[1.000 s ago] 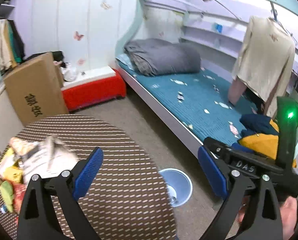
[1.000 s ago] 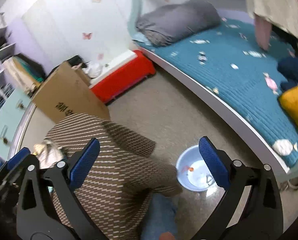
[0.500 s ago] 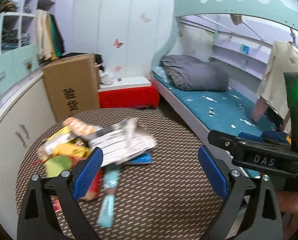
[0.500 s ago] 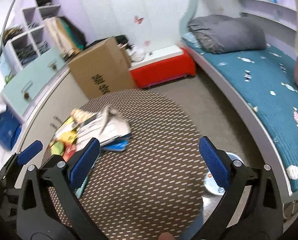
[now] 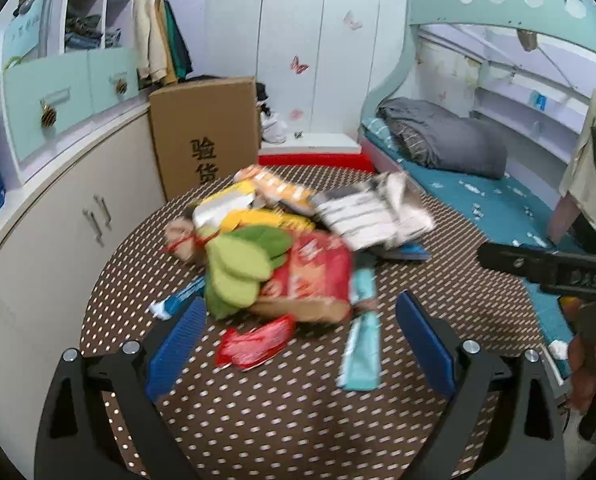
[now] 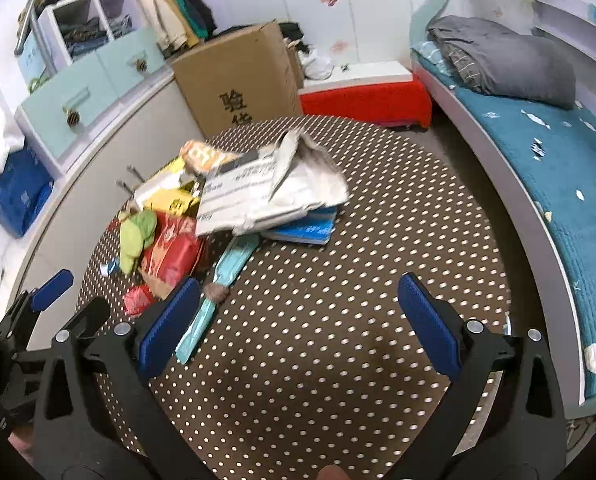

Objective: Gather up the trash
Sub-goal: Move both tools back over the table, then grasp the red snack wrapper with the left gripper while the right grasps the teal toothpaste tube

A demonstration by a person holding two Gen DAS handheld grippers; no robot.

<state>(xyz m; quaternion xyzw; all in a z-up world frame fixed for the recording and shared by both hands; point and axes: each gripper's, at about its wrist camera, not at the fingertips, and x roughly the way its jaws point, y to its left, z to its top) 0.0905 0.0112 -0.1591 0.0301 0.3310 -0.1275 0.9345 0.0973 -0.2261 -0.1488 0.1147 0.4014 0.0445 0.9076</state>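
A heap of snack wrappers and torn paper waits uncollected on a round table covered in brown cloth with pale dots (image 6: 338,320), as two hand-held tools hover over it. The left gripper (image 5: 298,344), its blue-padded jaws spread wide and holding nothing, points at the near edge of the pile; just ahead of it lie a crinkled red foil wrapper (image 5: 253,342) and a long, flat pale-blue sachet (image 5: 360,344), with a glossy red snack bag (image 5: 310,276) and a soft green leaf-shaped piece (image 5: 241,264) directly beyond. The right gripper (image 6: 298,328), equally wide open and empty, hangs over bare cloth, the litter ahead and to its left. A creased white printed paper package (image 6: 265,192) tops the heap in that view, lying on a flat blue packet (image 6: 306,230), with yellow and orange wrappers (image 6: 173,196) behind. No bin appears in either view. Judging by the untouched spread, collection has yet to begin: every piece remains to be picked up. Most of it looks thin, light and slippery, likely to slide or crumple under a pinch. A brown cardboard box (image 6: 237,80) stands beyond the table.
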